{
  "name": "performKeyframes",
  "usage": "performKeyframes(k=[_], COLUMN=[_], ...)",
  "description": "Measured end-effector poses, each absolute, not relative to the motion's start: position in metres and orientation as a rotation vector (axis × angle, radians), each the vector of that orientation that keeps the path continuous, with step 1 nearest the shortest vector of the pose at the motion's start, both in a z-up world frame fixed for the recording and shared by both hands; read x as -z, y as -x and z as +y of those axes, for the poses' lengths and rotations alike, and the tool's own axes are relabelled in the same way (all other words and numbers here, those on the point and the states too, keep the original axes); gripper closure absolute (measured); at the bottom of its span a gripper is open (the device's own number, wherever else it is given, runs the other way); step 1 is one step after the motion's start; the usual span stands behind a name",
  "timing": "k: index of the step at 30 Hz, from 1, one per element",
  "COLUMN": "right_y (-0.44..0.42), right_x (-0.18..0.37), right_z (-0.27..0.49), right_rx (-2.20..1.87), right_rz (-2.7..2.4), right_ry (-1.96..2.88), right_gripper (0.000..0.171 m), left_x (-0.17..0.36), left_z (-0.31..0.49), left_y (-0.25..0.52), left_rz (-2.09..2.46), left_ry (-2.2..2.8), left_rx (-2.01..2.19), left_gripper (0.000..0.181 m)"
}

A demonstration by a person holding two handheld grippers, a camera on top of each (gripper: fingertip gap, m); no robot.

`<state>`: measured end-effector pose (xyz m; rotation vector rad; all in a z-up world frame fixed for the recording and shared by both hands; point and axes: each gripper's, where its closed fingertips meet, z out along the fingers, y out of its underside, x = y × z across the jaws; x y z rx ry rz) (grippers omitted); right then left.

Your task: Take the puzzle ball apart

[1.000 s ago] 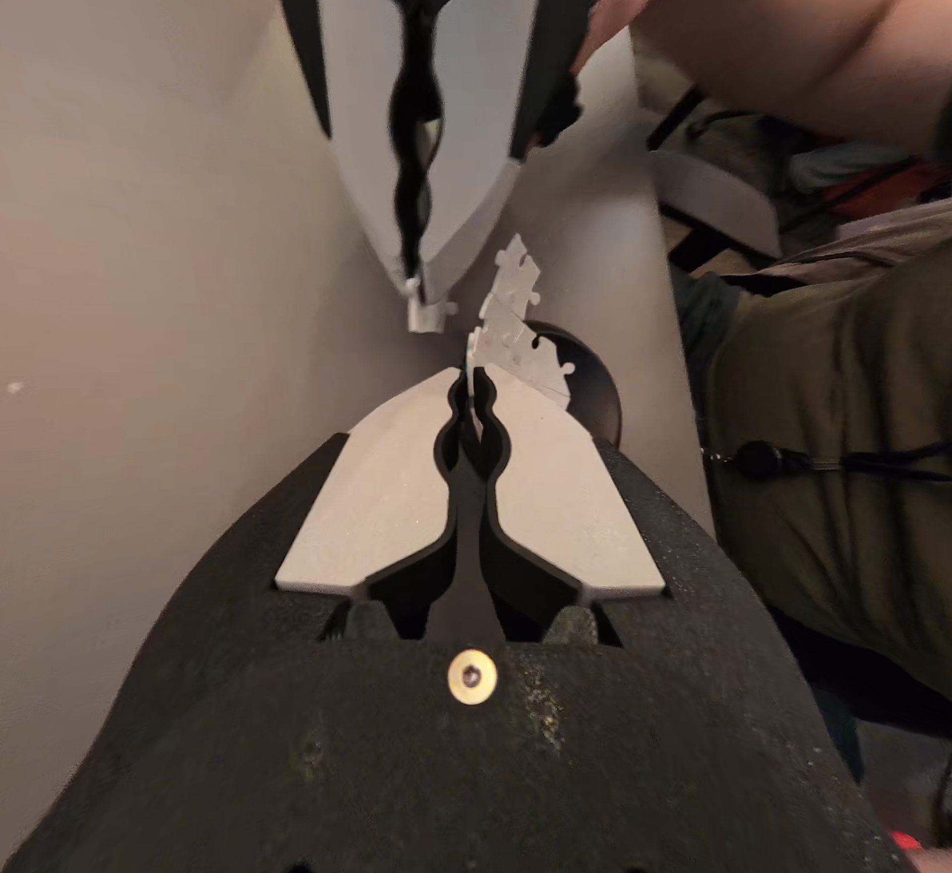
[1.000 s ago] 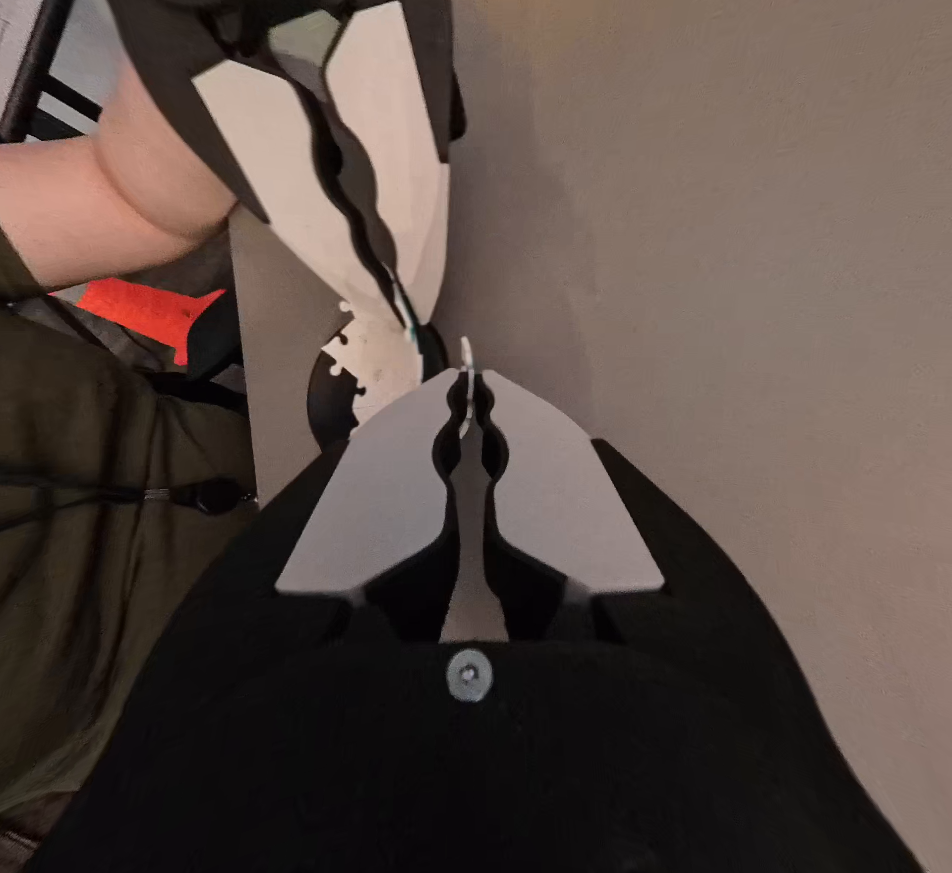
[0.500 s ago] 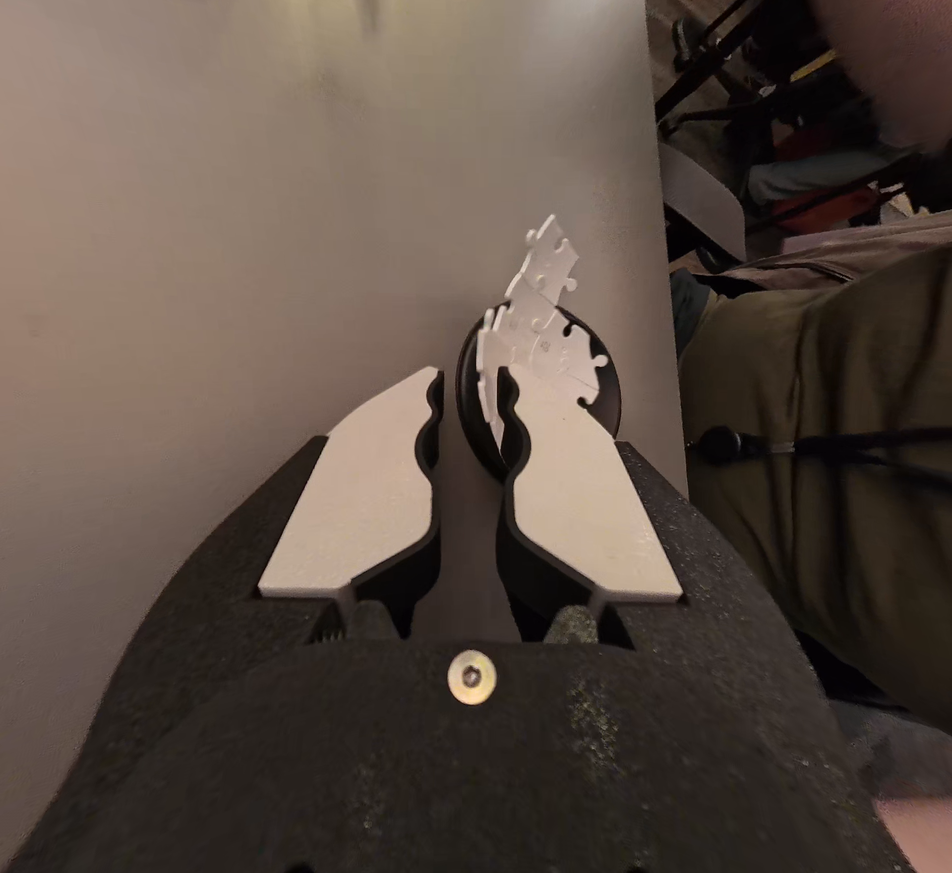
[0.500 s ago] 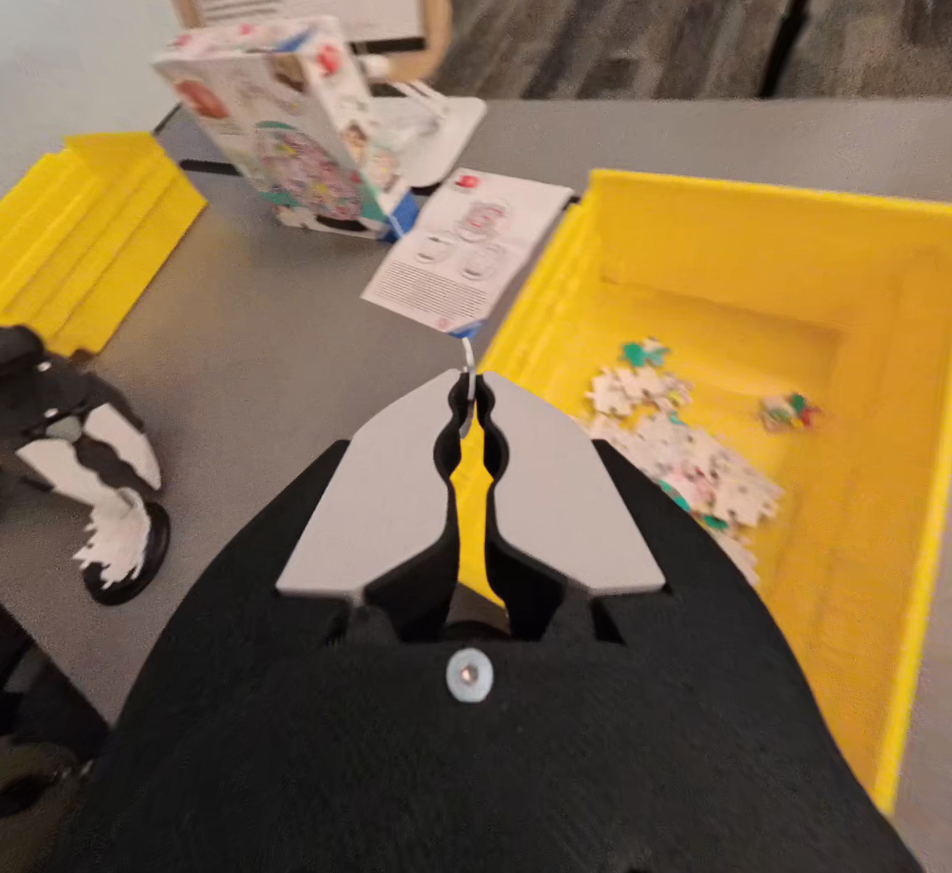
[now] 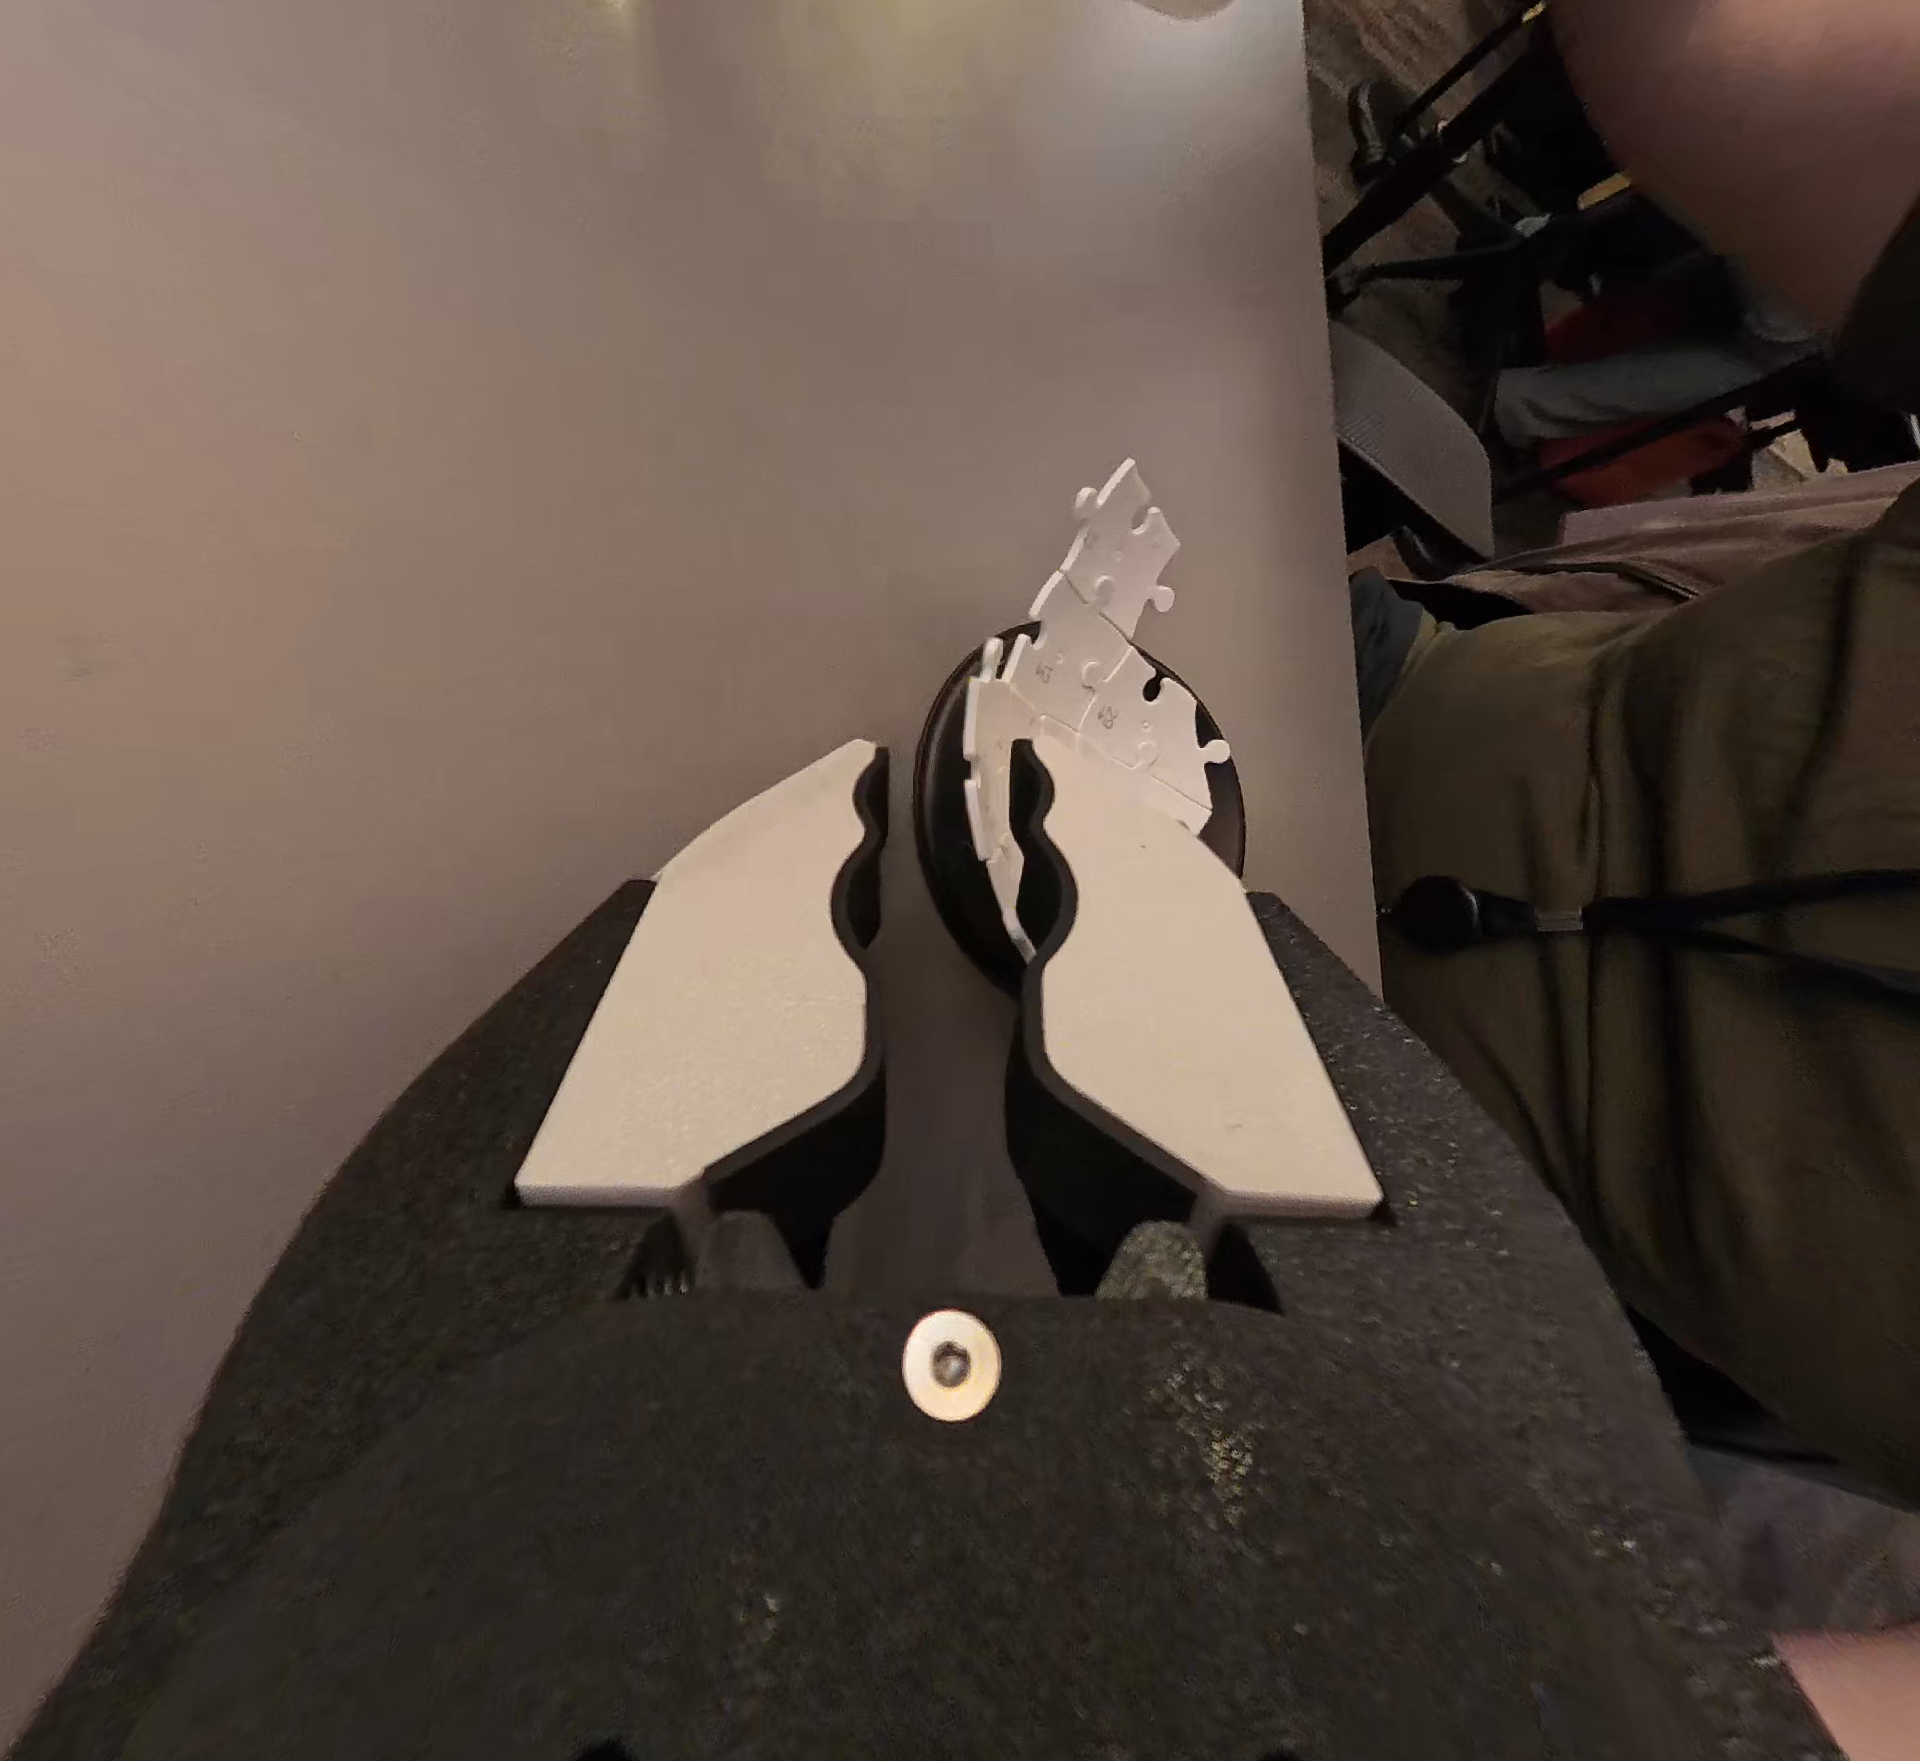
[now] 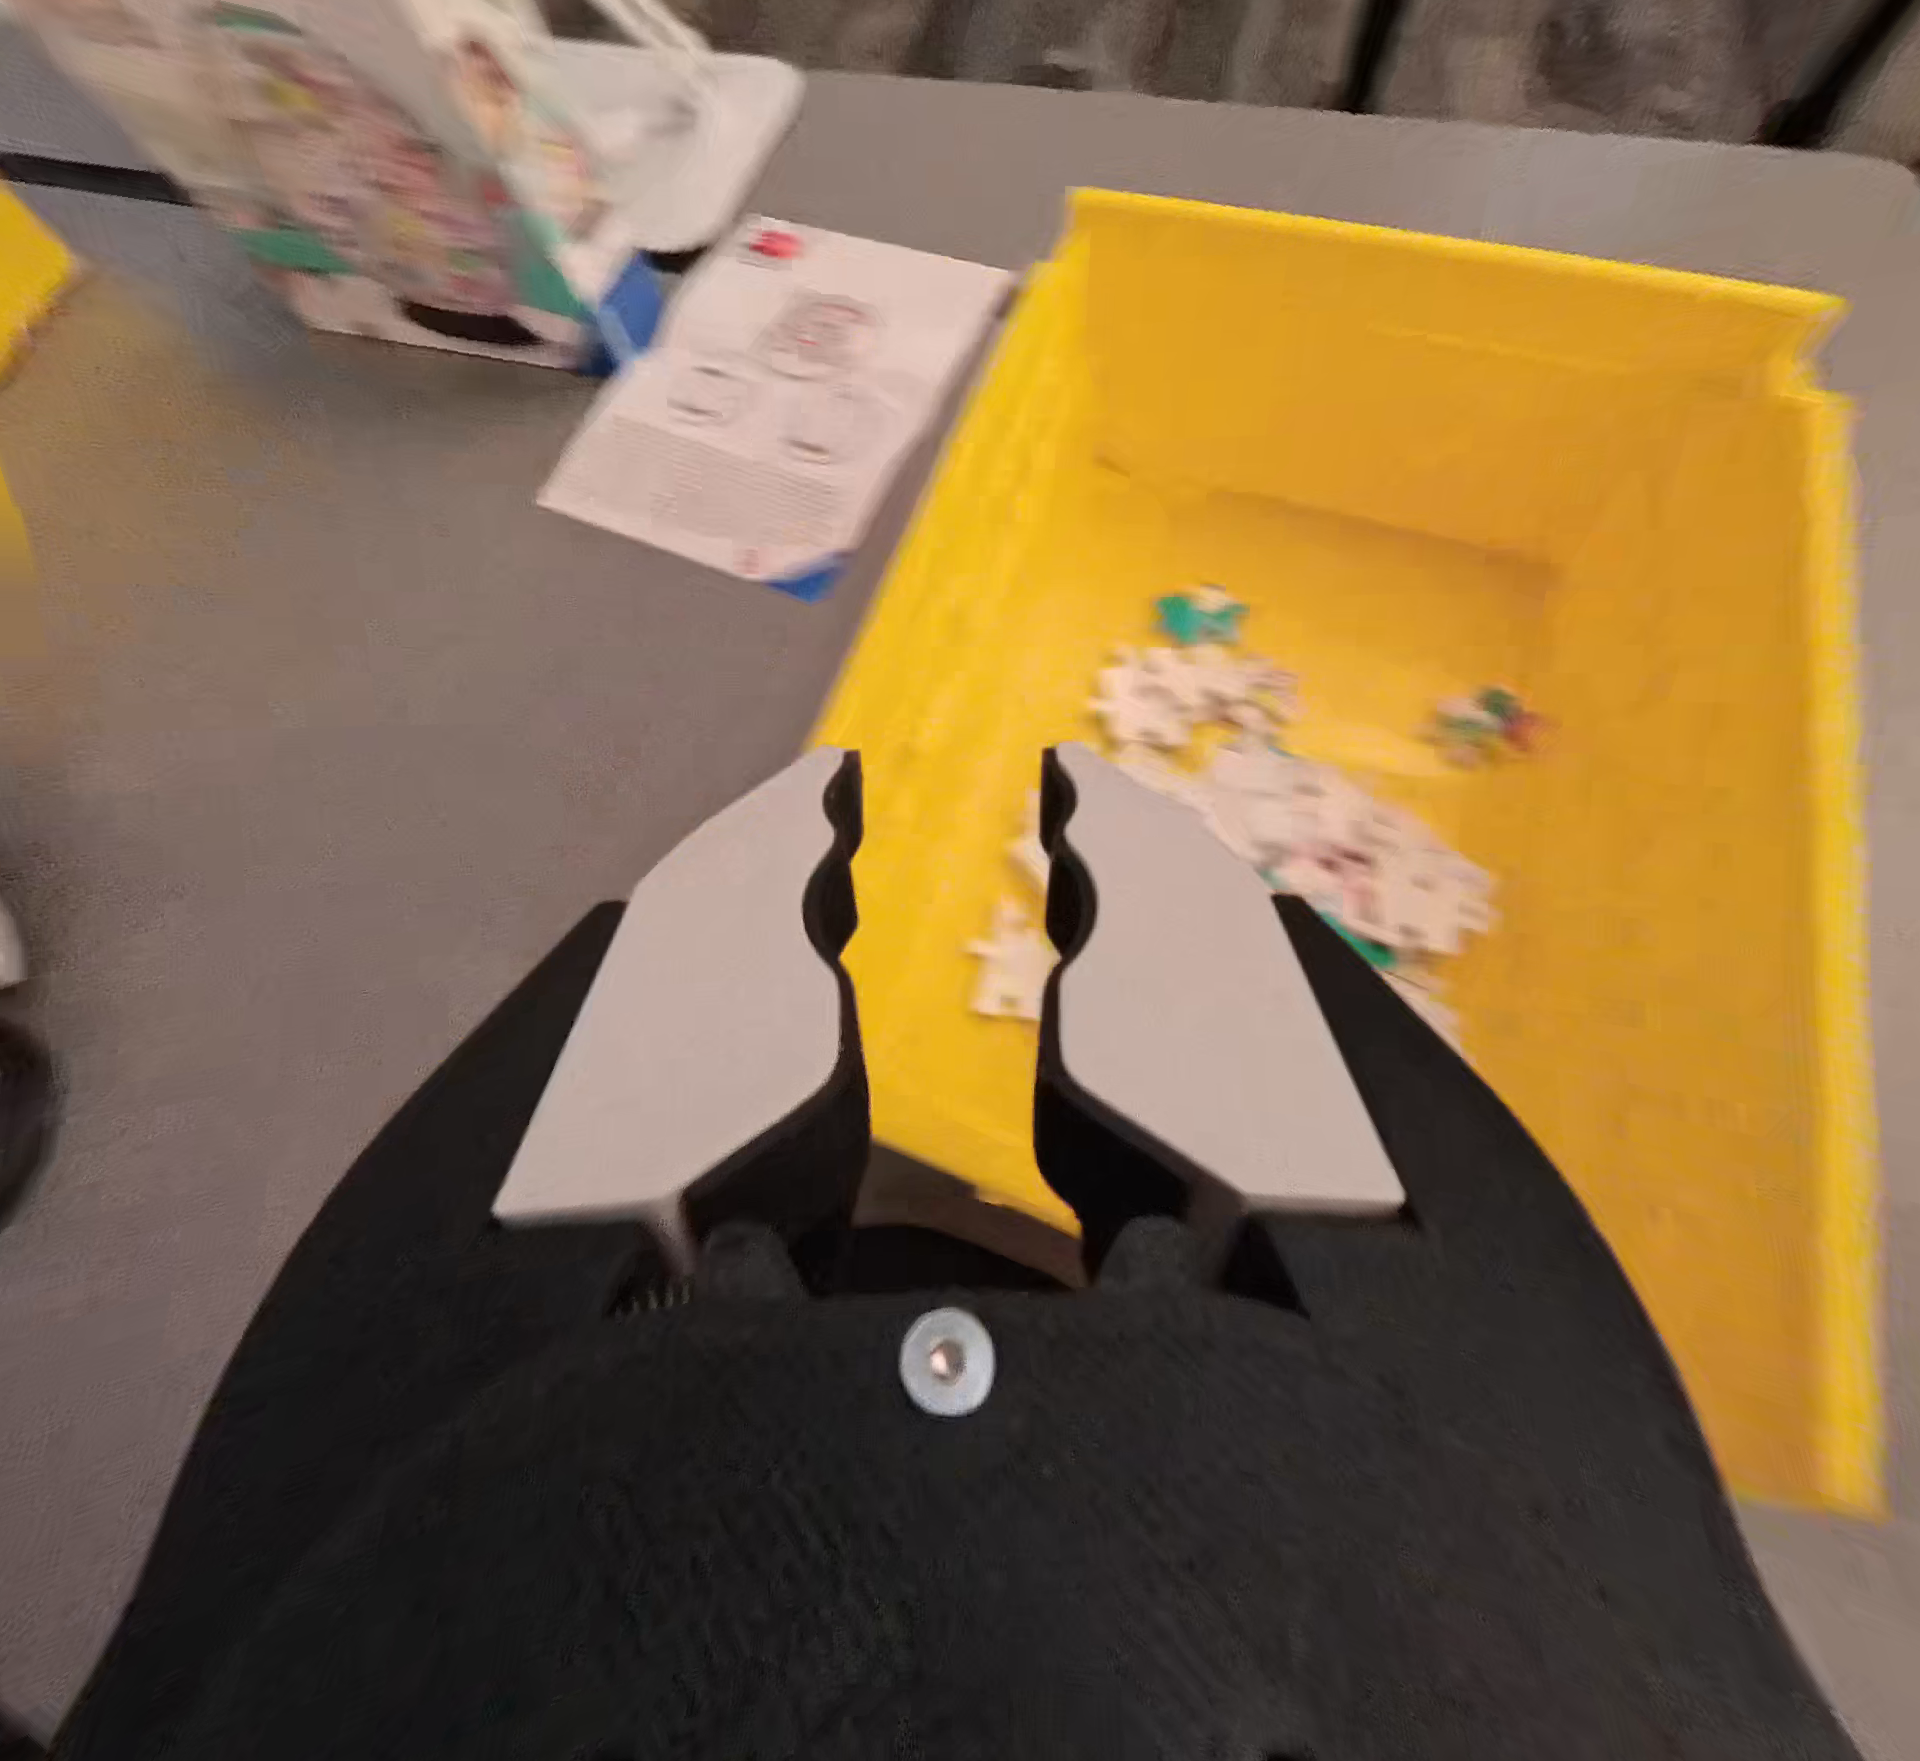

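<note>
Your right gripper [image 6: 948,761] hovers over the yellow plastic bin [image 6: 1455,329] of loose pieces, jaws apart and empty. Your left gripper [image 5: 948,755] has its jaws apart around the white curved remnant of the puzzle ball [image 5: 1101,703] on its black round stand [image 5: 940,838] on the grey bench [image 5: 520,361]. Pinch one edge piece squarely and peel gently.

One yellow bin [image 6: 1455,340] holds a loose heap of puzzle pieces [image 6: 1320,818], too blurred to count, beside one printed leaflet [image 6: 769,423] and one picture box [image 6: 343,153], while one black round stand [image 5: 951,838] carries about six joined white pieces [image 5: 1101,672].
</note>
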<state>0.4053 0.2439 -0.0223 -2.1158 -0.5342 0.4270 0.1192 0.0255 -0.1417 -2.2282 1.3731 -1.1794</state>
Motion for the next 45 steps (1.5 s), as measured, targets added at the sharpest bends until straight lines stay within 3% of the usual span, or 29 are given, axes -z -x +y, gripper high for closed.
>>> performKeyframes(k=[2, 3, 6, 11, 13, 21, 22, 27, 33, 45], right_y=[-0.323, -0.284, -0.199, -0.155, -0.149, -0.146, -0.145, -0.138, -0.135, -0.141], right_x=[0.022, 0.032, 0.077, 0.142, 0.144, 0.135, 0.134, 0.122, 0.114, 0.106], right_z=[0.188, 0.154, 0.063, 0.024, 0.017, 0.008, 0.008, 0.008, 0.004, -0.008], right_rx=[-0.770, -0.934, -1.227, -1.139, -1.186, -1.239, -1.221, -1.213, -1.221, -1.514], right_rz=[-0.723, -0.826, -1.103, -1.258, -1.303, -1.379, -1.418, -1.493, -1.562, -1.735], right_ry=[2.004, 1.992, 2.007, 2.241, 2.237, 2.150, 2.099, 1.932, 1.850, 1.662], right_gripper=[0.139, 0.139, 0.139, 0.136, 0.163, 0.165, 0.165, 0.166, 0.165, 0.165], left_x=[0.145, 0.146, 0.143, 0.140, 0.140, 0.119, 0.121, 0.124, 0.123, 0.118], left_z=[0.023, 0.020, 0.020, 0.022, 0.024, 0.041, 0.035, 0.015, 0.007, -0.007], left_y=[-0.120, -0.120, -0.120, -0.117, -0.116, -0.125, -0.128, -0.133, -0.130, -0.133], left_rz=[1.391, 1.421, 1.429, 1.411, 1.399, 1.387, 1.439, 1.521, 1.556, 1.638], left_ry=[2.242, 2.241, 2.224, 2.222, 2.231, 2.048, 2.027, 2.033, 2.030, 1.955], left_rx=[1.175, 1.181, 1.161, 1.152, 1.132, 0.849, 0.847, 1.027, 1.118, 1.174], left_gripper=[0.163, 0.173, 0.176, 0.177, 0.177, 0.127, 0.128, 0.143, 0.175, 0.177])
